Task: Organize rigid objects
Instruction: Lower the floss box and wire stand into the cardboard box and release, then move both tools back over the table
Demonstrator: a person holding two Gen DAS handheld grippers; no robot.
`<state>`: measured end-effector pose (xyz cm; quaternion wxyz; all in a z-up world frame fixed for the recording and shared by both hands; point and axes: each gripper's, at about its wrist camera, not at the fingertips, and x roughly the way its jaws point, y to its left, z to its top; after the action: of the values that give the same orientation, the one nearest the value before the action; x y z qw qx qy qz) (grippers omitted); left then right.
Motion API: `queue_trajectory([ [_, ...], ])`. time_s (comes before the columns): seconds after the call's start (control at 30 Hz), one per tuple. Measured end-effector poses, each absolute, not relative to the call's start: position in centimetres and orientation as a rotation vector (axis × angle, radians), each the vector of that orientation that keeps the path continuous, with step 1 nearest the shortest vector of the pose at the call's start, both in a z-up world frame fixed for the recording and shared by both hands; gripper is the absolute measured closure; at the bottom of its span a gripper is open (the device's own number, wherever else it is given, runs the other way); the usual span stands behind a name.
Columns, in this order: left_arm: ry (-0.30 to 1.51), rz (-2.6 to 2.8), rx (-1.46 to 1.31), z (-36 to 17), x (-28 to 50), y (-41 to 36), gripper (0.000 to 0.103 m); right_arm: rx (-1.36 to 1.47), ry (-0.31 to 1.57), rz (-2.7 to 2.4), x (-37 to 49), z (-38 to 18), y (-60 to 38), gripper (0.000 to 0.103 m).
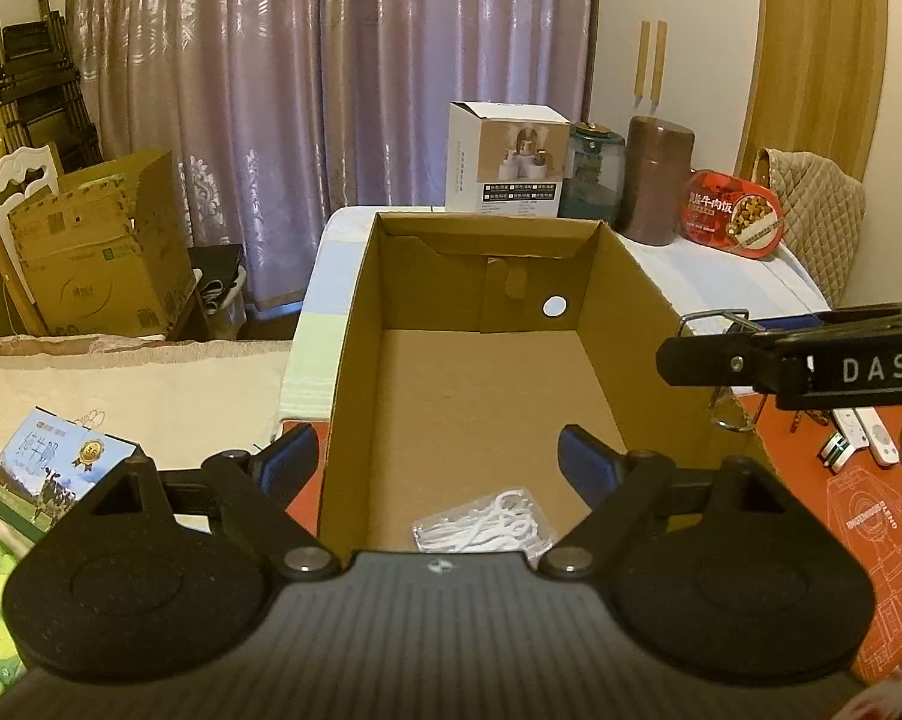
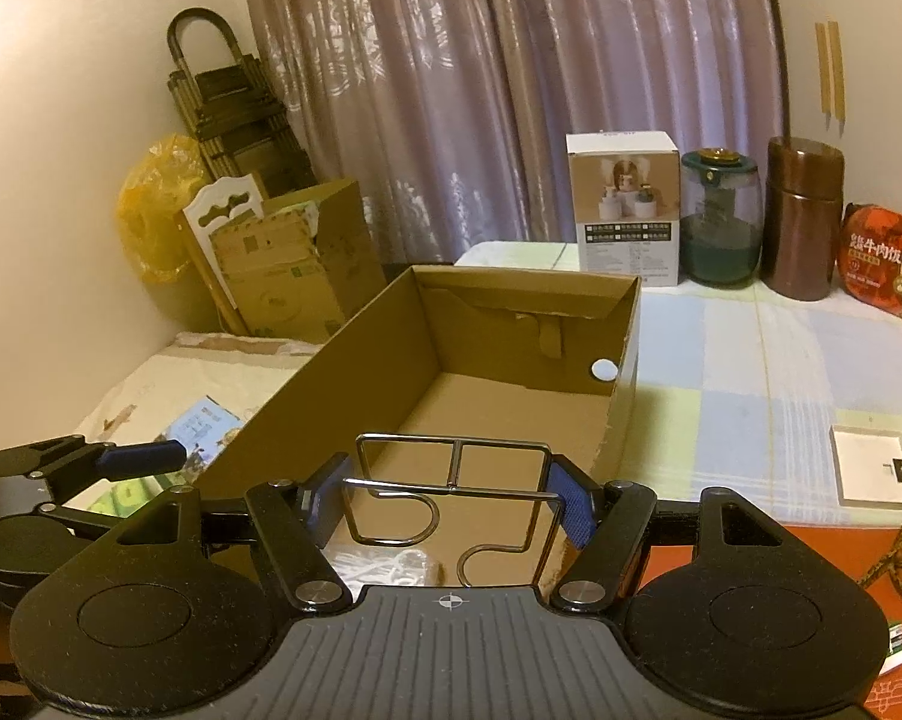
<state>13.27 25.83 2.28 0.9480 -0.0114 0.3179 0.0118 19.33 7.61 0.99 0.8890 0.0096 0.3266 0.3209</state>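
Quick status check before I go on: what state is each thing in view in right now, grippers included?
Cardboard box: open-topped, upright, nearly empty.
Bag of white floss picks: lying flat inside the box, near end.
Wire rack: held over the box's near end, clamped between the pads.
Right gripper: shut on the wire rack.
Left gripper: open, holding nothing, straddling the box's left wall.
White product carton: upright, top flap closed.

Mauve curtains drawn, cream wall, folded stepladder in corner, dim warm light.
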Motion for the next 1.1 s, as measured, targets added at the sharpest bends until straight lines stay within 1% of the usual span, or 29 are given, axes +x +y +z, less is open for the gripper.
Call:
queue_trajectory([
  [0.2,0.643,0.027,-0.028,2.3,13.1,25.7,0.019,0.020,0.671,0.670,19.4,0.7,7.4,0.036],
  [0.27,0.640,0.030,-0.030,2.4,13.0,25.6,0.019,0.020,0.664,0.666,19.5,0.8,7.4,0.031],
  [0.3,0.639,0.032,-0.030,2.5,13.0,25.5,0.019,0.022,0.659,0.662,19.4,0.9,7.3,0.024],
  [0.33,0.638,0.033,-0.030,2.6,12.9,25.5,0.019,0.025,0.651,0.659,19.4,1.0,7.1,0.023],
  [0.53,0.628,0.033,-0.043,3.1,12.2,24.9,0.019,0.053,0.623,0.657,18.9,2.0,5.5,0.022],
  [0.8,0.602,0.018,-0.058,5.0,10.6,22.8,0.019,0.059,0.600,0.613,16.8,3.4,1.7,0.022],
  [1.1,0.543,-0.030,-0.106,7.7,8.0,17.8,0.019,0.127,0.574,0.508,13.2,5.4,-5.5,0.022],
])
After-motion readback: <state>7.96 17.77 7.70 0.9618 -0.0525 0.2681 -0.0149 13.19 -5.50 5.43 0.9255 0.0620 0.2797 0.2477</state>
